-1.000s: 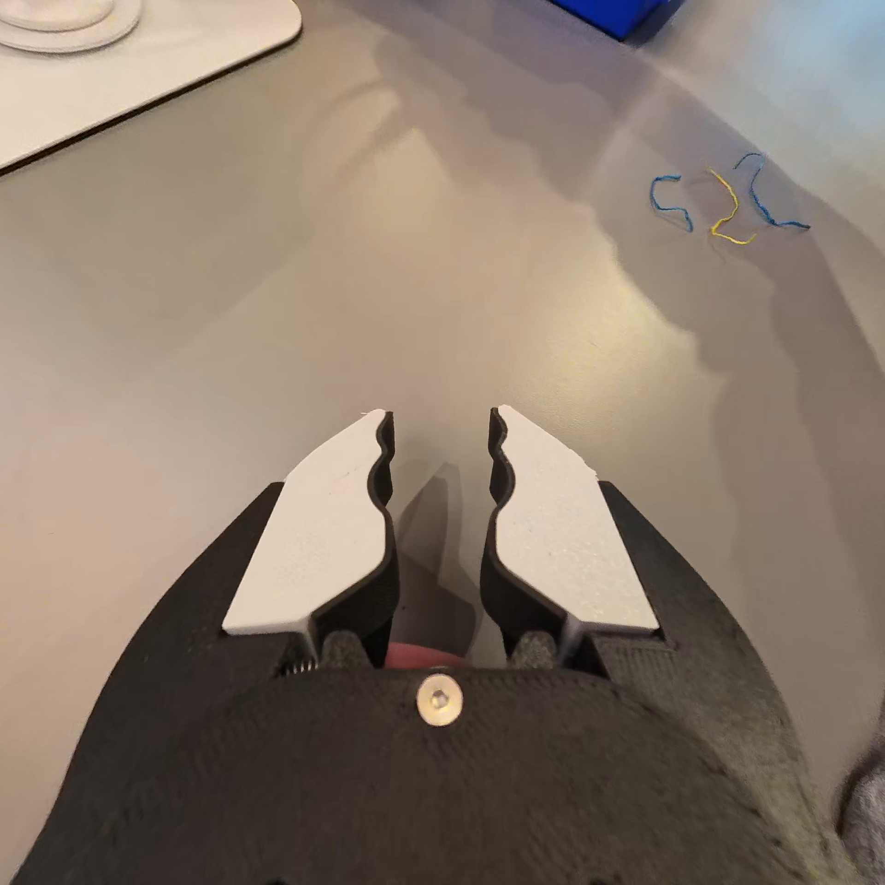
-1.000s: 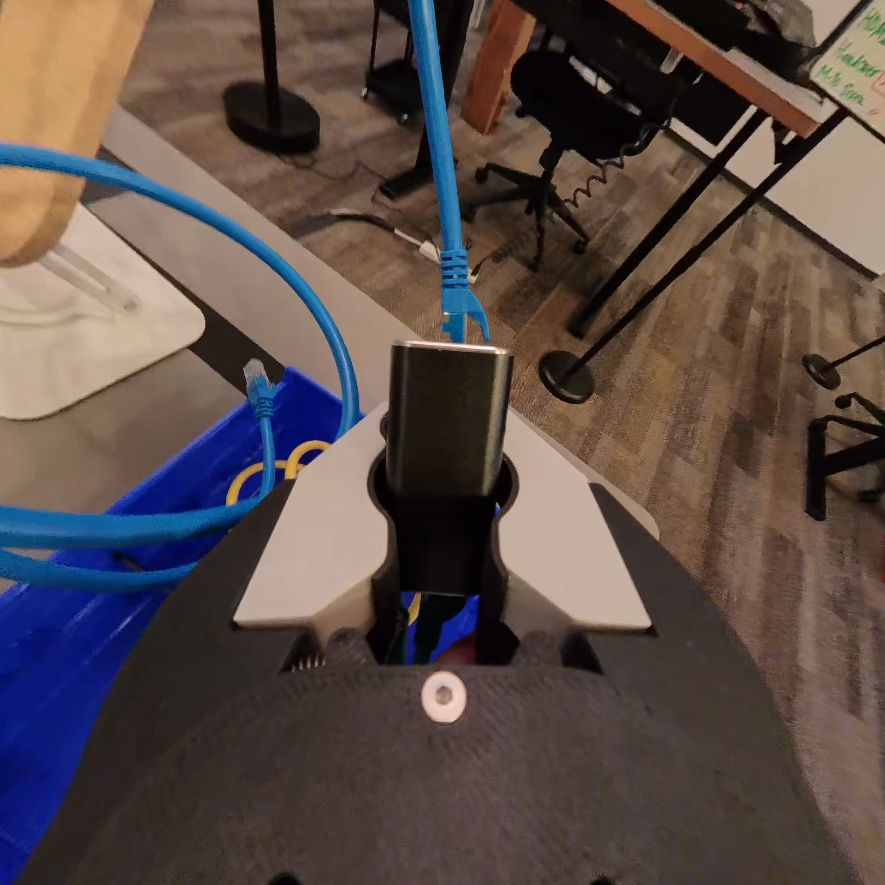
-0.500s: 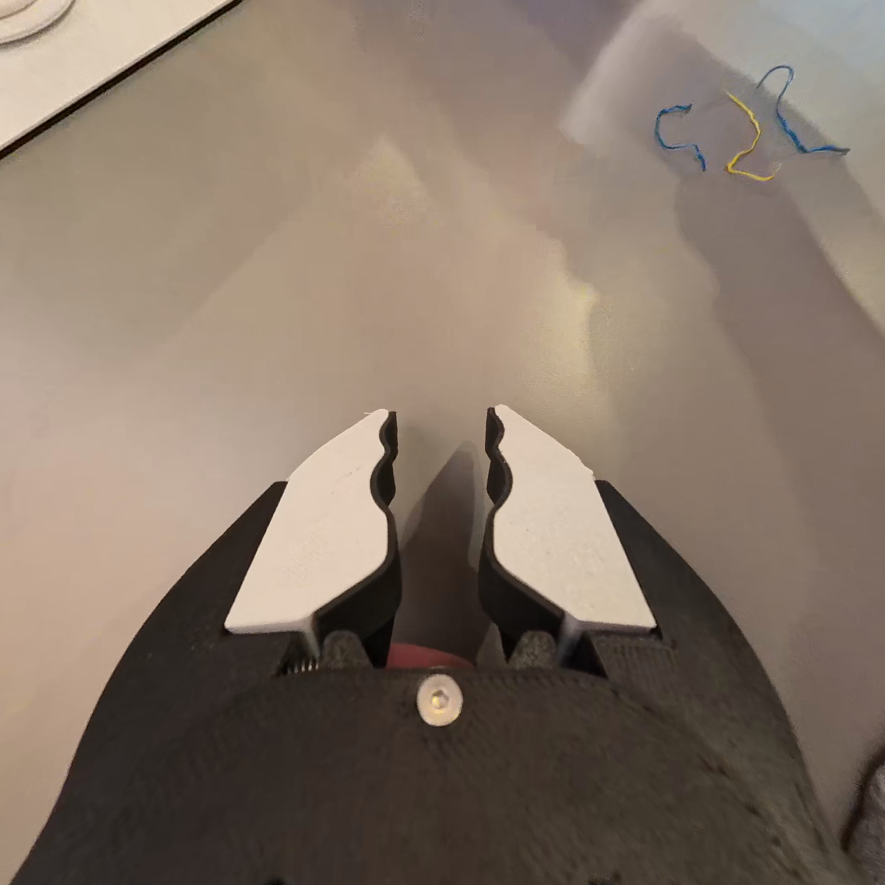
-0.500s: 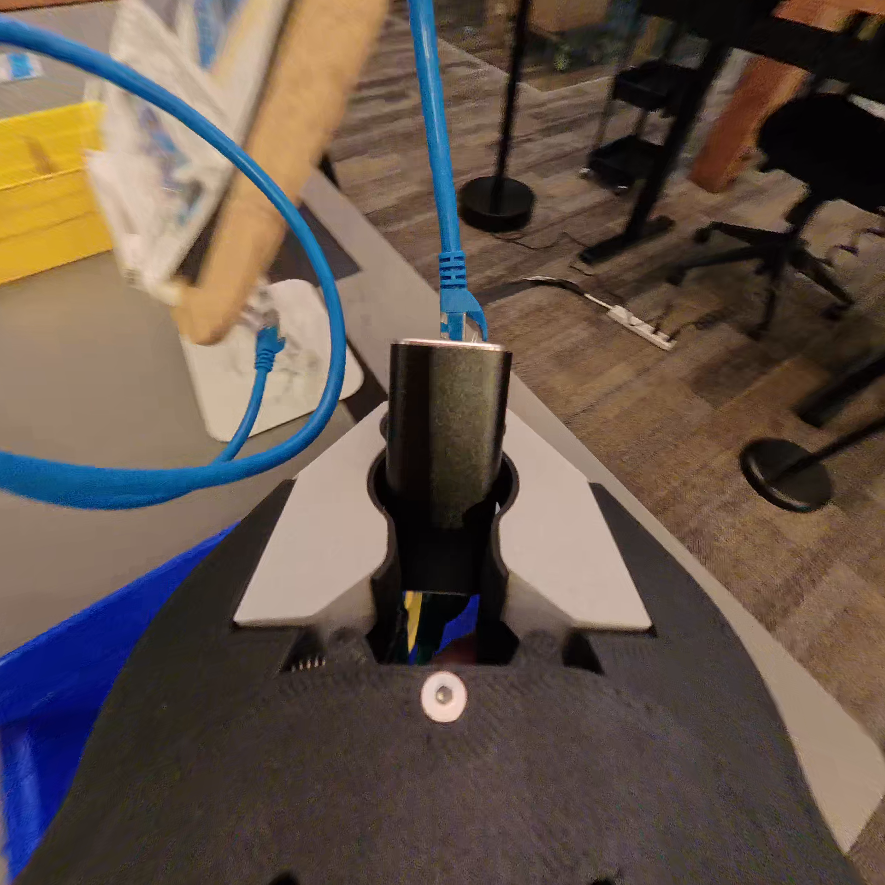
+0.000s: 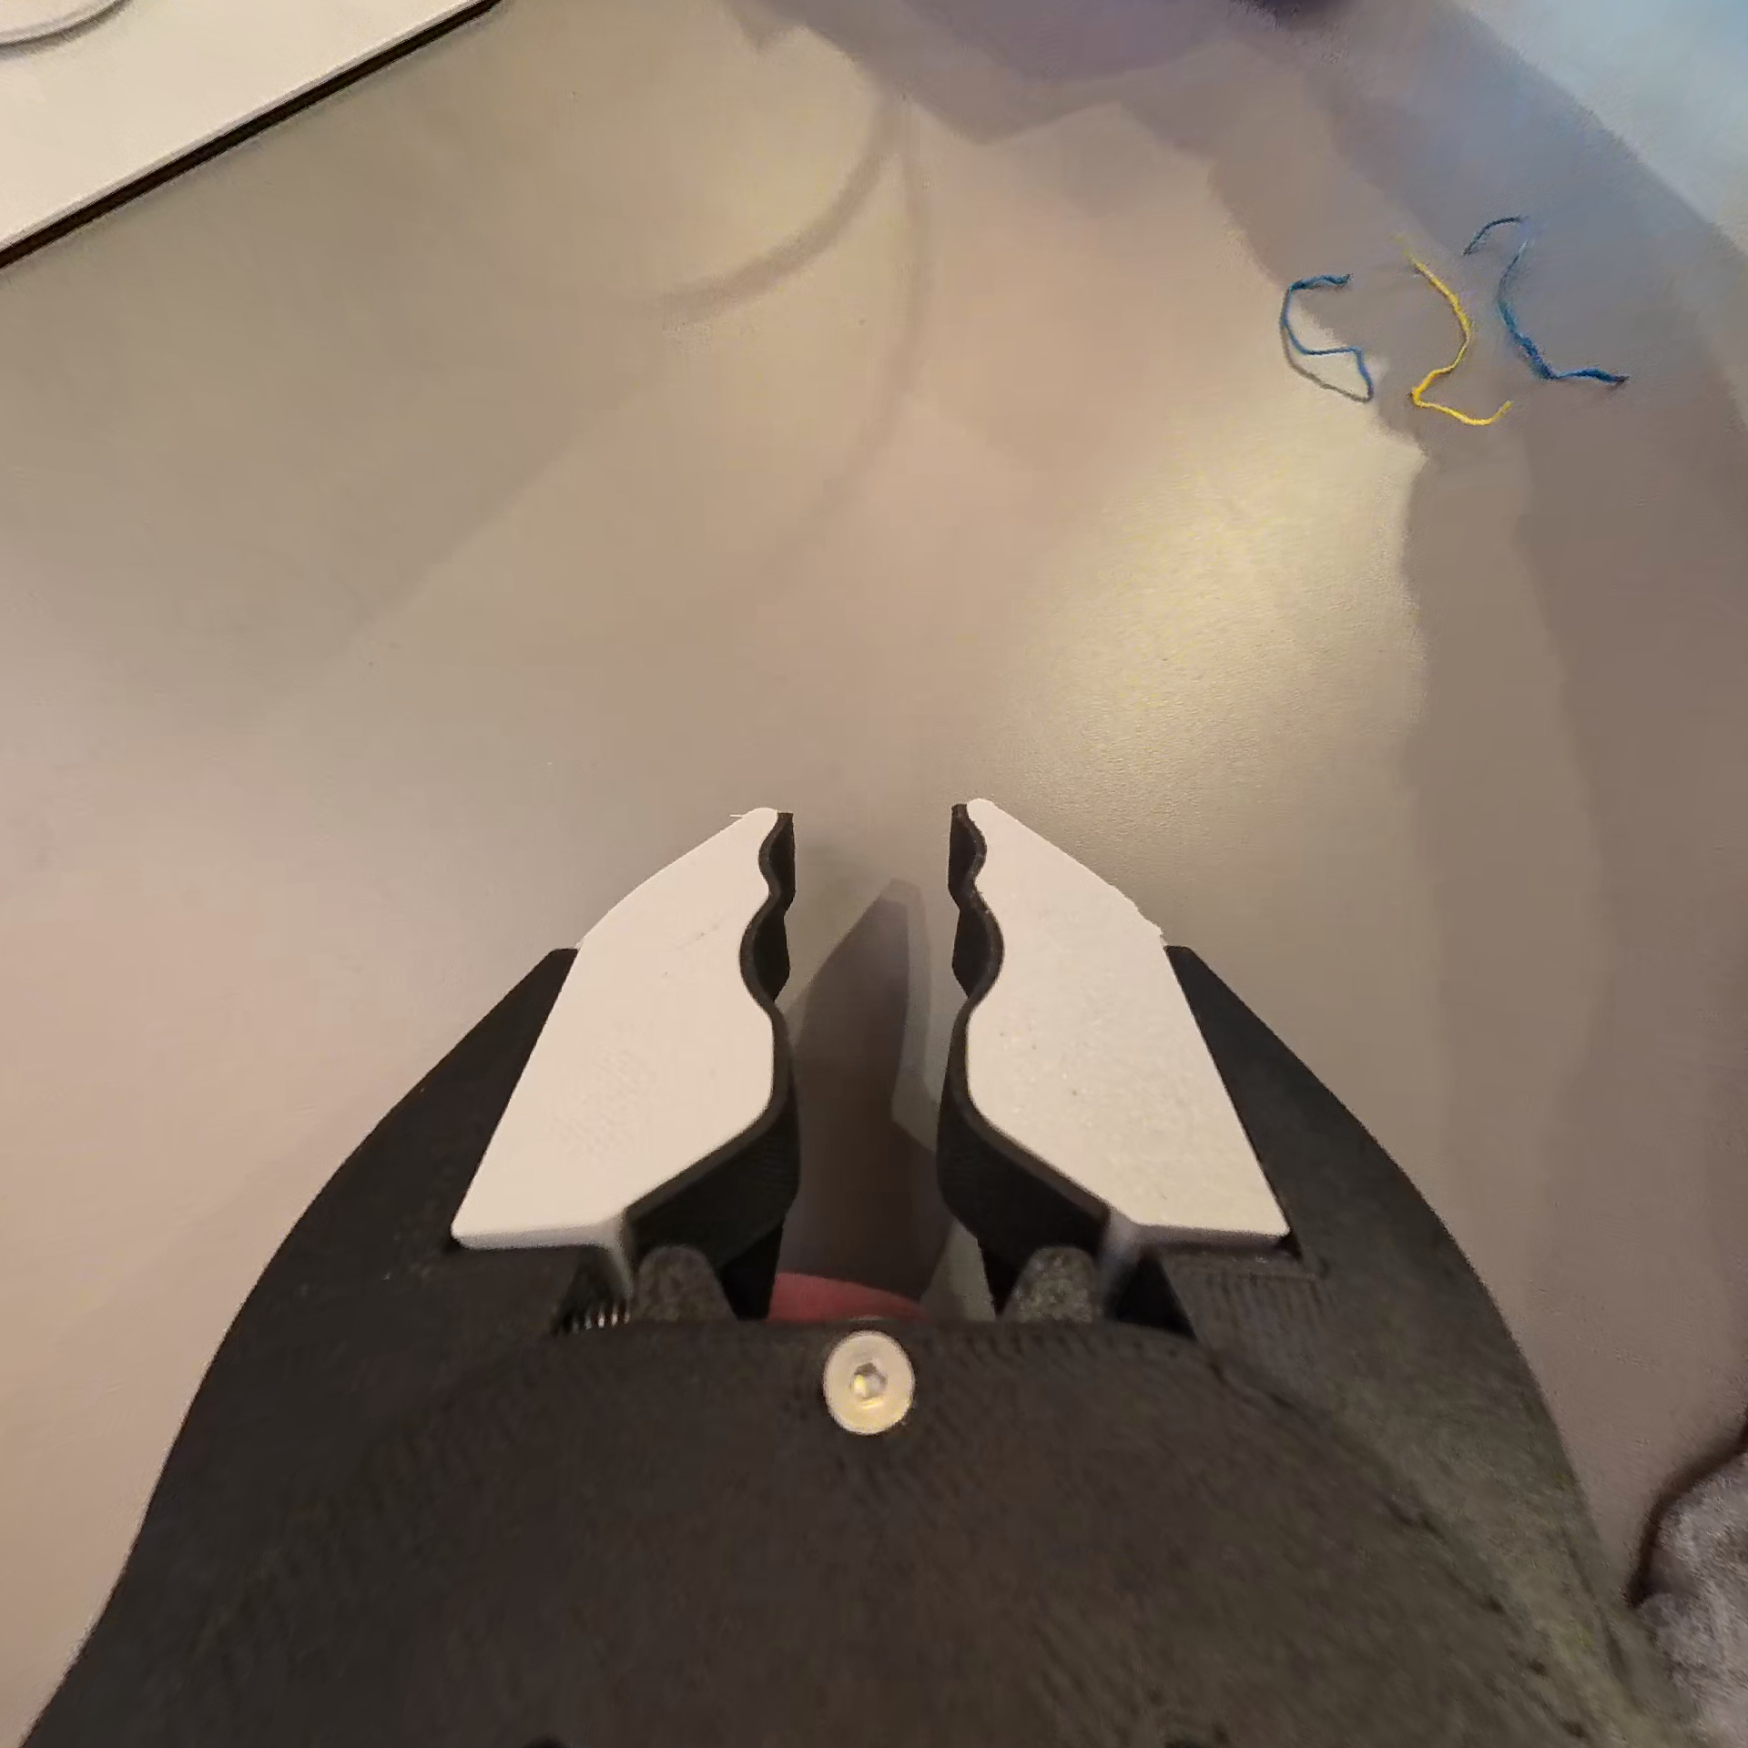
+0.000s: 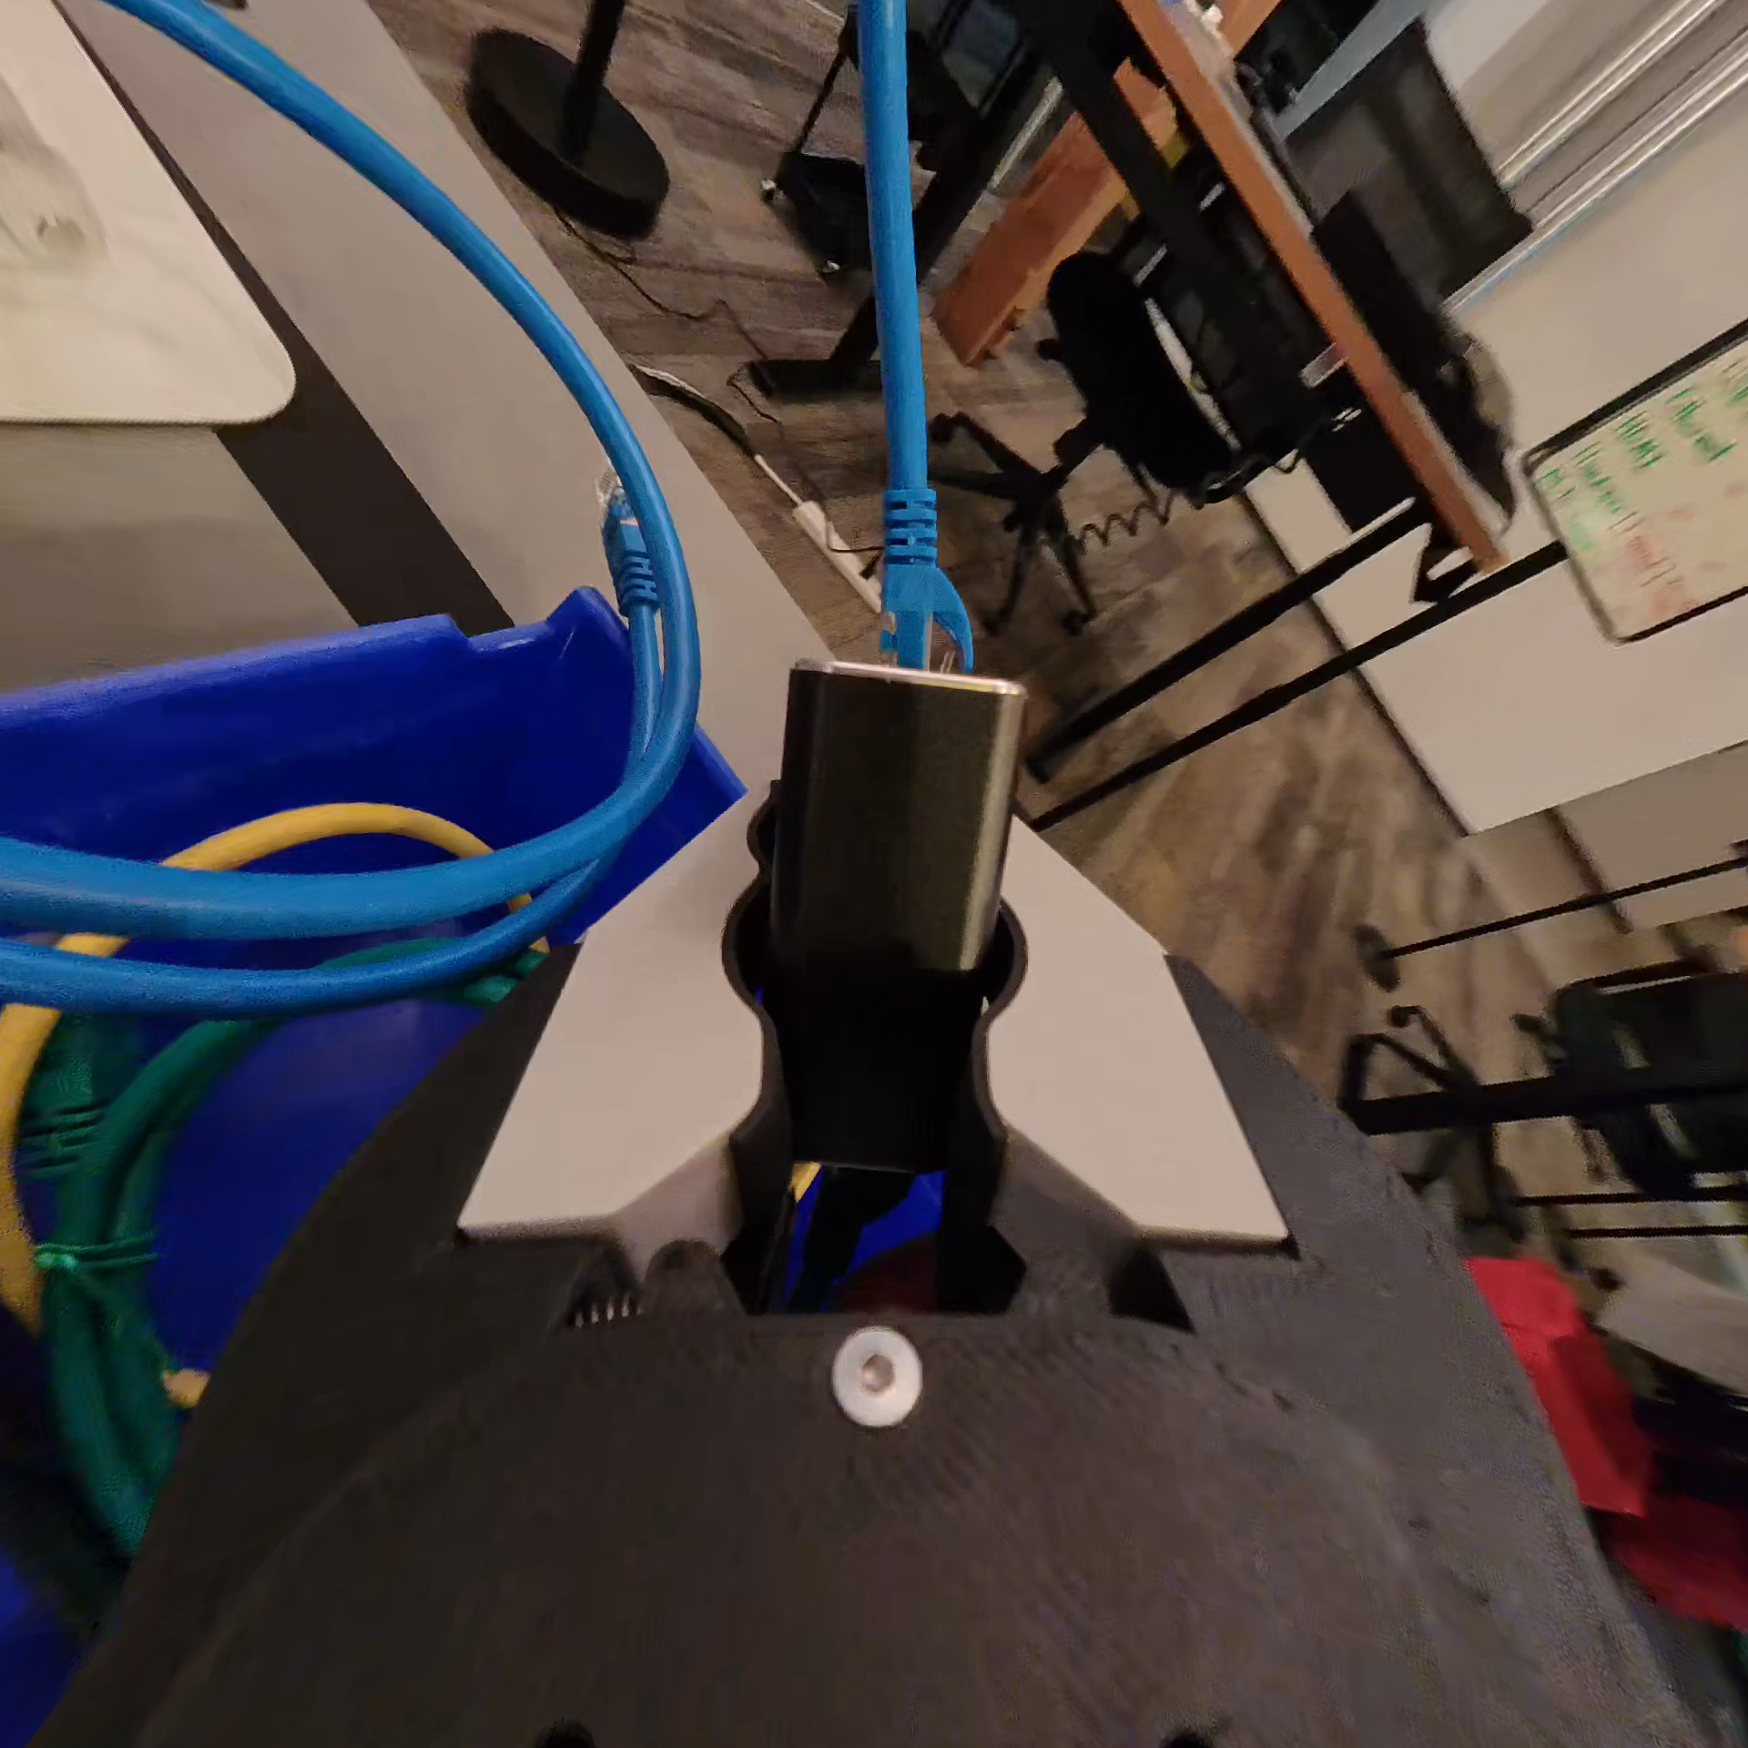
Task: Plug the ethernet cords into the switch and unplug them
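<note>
The switch shows only its upper half; the rest sits sunk between the fingers of the right gripper. The blue cord runs off the top edge, and its loop off the left edge. The blue bin is cut by the left edge. The whiteboard at right is blurred. In the left wrist view, the white pad is cropped at the upper left corner.

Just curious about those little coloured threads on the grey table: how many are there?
3, lying close together at the table's far right: a blue thread, a yellow thread in the middle, and another blue thread rightmost.
</note>
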### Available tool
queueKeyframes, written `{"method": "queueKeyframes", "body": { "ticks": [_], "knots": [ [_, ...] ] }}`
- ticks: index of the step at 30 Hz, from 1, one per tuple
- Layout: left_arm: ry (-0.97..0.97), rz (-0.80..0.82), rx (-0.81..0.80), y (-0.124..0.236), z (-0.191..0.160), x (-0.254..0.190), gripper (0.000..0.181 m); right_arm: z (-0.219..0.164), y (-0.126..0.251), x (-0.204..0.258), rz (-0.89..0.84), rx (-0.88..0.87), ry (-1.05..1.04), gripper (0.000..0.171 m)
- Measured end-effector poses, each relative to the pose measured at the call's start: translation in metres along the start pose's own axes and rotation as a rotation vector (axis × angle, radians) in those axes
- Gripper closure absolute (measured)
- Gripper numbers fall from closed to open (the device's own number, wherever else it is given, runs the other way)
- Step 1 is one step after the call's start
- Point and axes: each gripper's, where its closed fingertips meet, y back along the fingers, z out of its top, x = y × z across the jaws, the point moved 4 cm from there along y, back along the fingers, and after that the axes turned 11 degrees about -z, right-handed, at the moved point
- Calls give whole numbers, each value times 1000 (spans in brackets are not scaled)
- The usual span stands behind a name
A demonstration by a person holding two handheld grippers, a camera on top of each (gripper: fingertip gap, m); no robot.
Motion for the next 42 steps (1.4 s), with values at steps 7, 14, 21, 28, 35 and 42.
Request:
{"method": "queueKeyframes", "body": {
  "ticks": [7,14,21,28,35,42],
  "knots": [
    [-4,2,1,0,0,0,151,-1,20,30,-207,9,446,136],
    [-17,9,5,0,0,-1,151,8,34,33,-210,8,267,135],
    [-16,9,10,-1,0,-1,151,1,62,11,-61,108,-76,137],
    [-39,17,31,-3,-2,-3,151,-35,87,-8,-99,182,-300,137],
    [-62,32,45,-5,-2,-4,151,-43,88,19,-28,242,-47,137],
    [-91,48,66,-7,-3,-6,151,-47,66,34,62,339,55,137]
  ]
}}
